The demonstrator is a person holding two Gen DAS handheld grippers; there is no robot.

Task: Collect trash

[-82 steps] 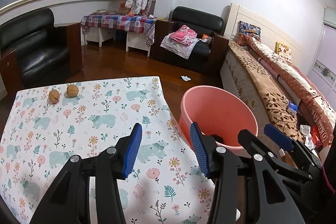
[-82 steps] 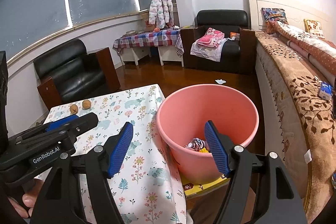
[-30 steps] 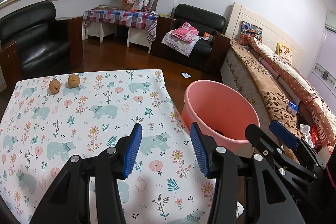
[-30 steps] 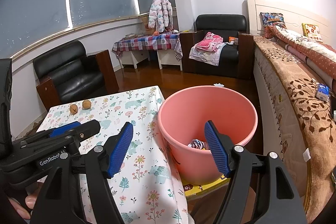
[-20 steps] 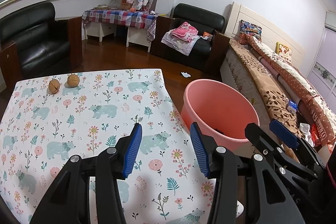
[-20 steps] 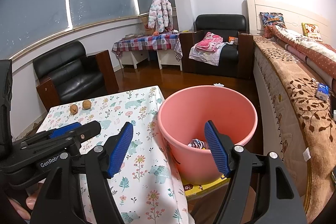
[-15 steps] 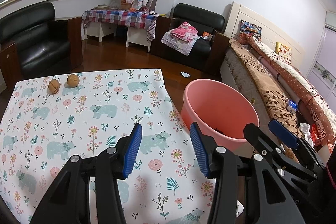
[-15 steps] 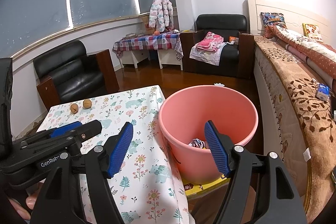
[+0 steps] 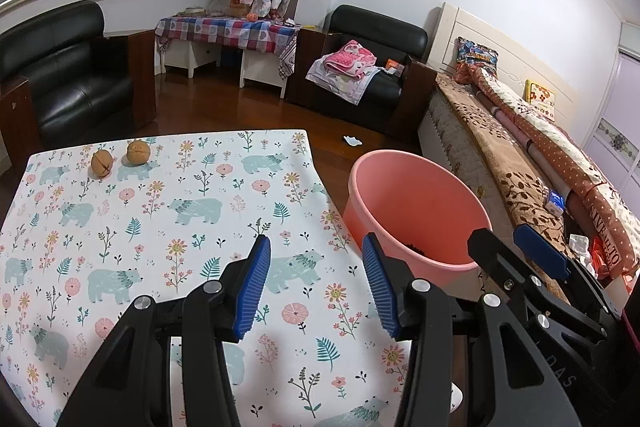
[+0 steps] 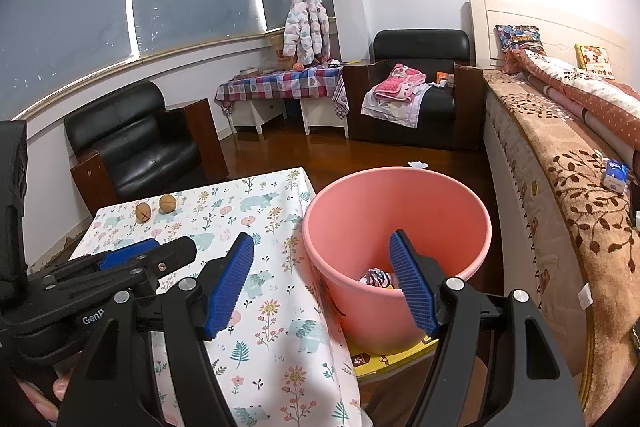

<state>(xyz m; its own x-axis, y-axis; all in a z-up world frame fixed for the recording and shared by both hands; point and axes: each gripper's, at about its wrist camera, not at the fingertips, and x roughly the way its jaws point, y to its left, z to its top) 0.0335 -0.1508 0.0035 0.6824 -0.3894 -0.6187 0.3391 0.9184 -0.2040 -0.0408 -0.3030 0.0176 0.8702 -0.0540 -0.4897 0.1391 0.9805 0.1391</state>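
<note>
Grippers both spread, nothing between the jaws — your left gripper (image 9: 316, 283) sits low center of its frame over the flowered tablecloth (image 9: 160, 227), your right gripper (image 10: 322, 281) low center of its own, straddling the cloth's edge and the pink bucket (image 10: 360, 307). Bucket's beside the table, right of center in both views, w/ crumpled wrappers (image 10: 376, 277) at its bottom. Two walnuts (image 9: 120, 157) lie side by side, upper left of the left view, at the cloth's far edge, well apart from both grippers.
</note>
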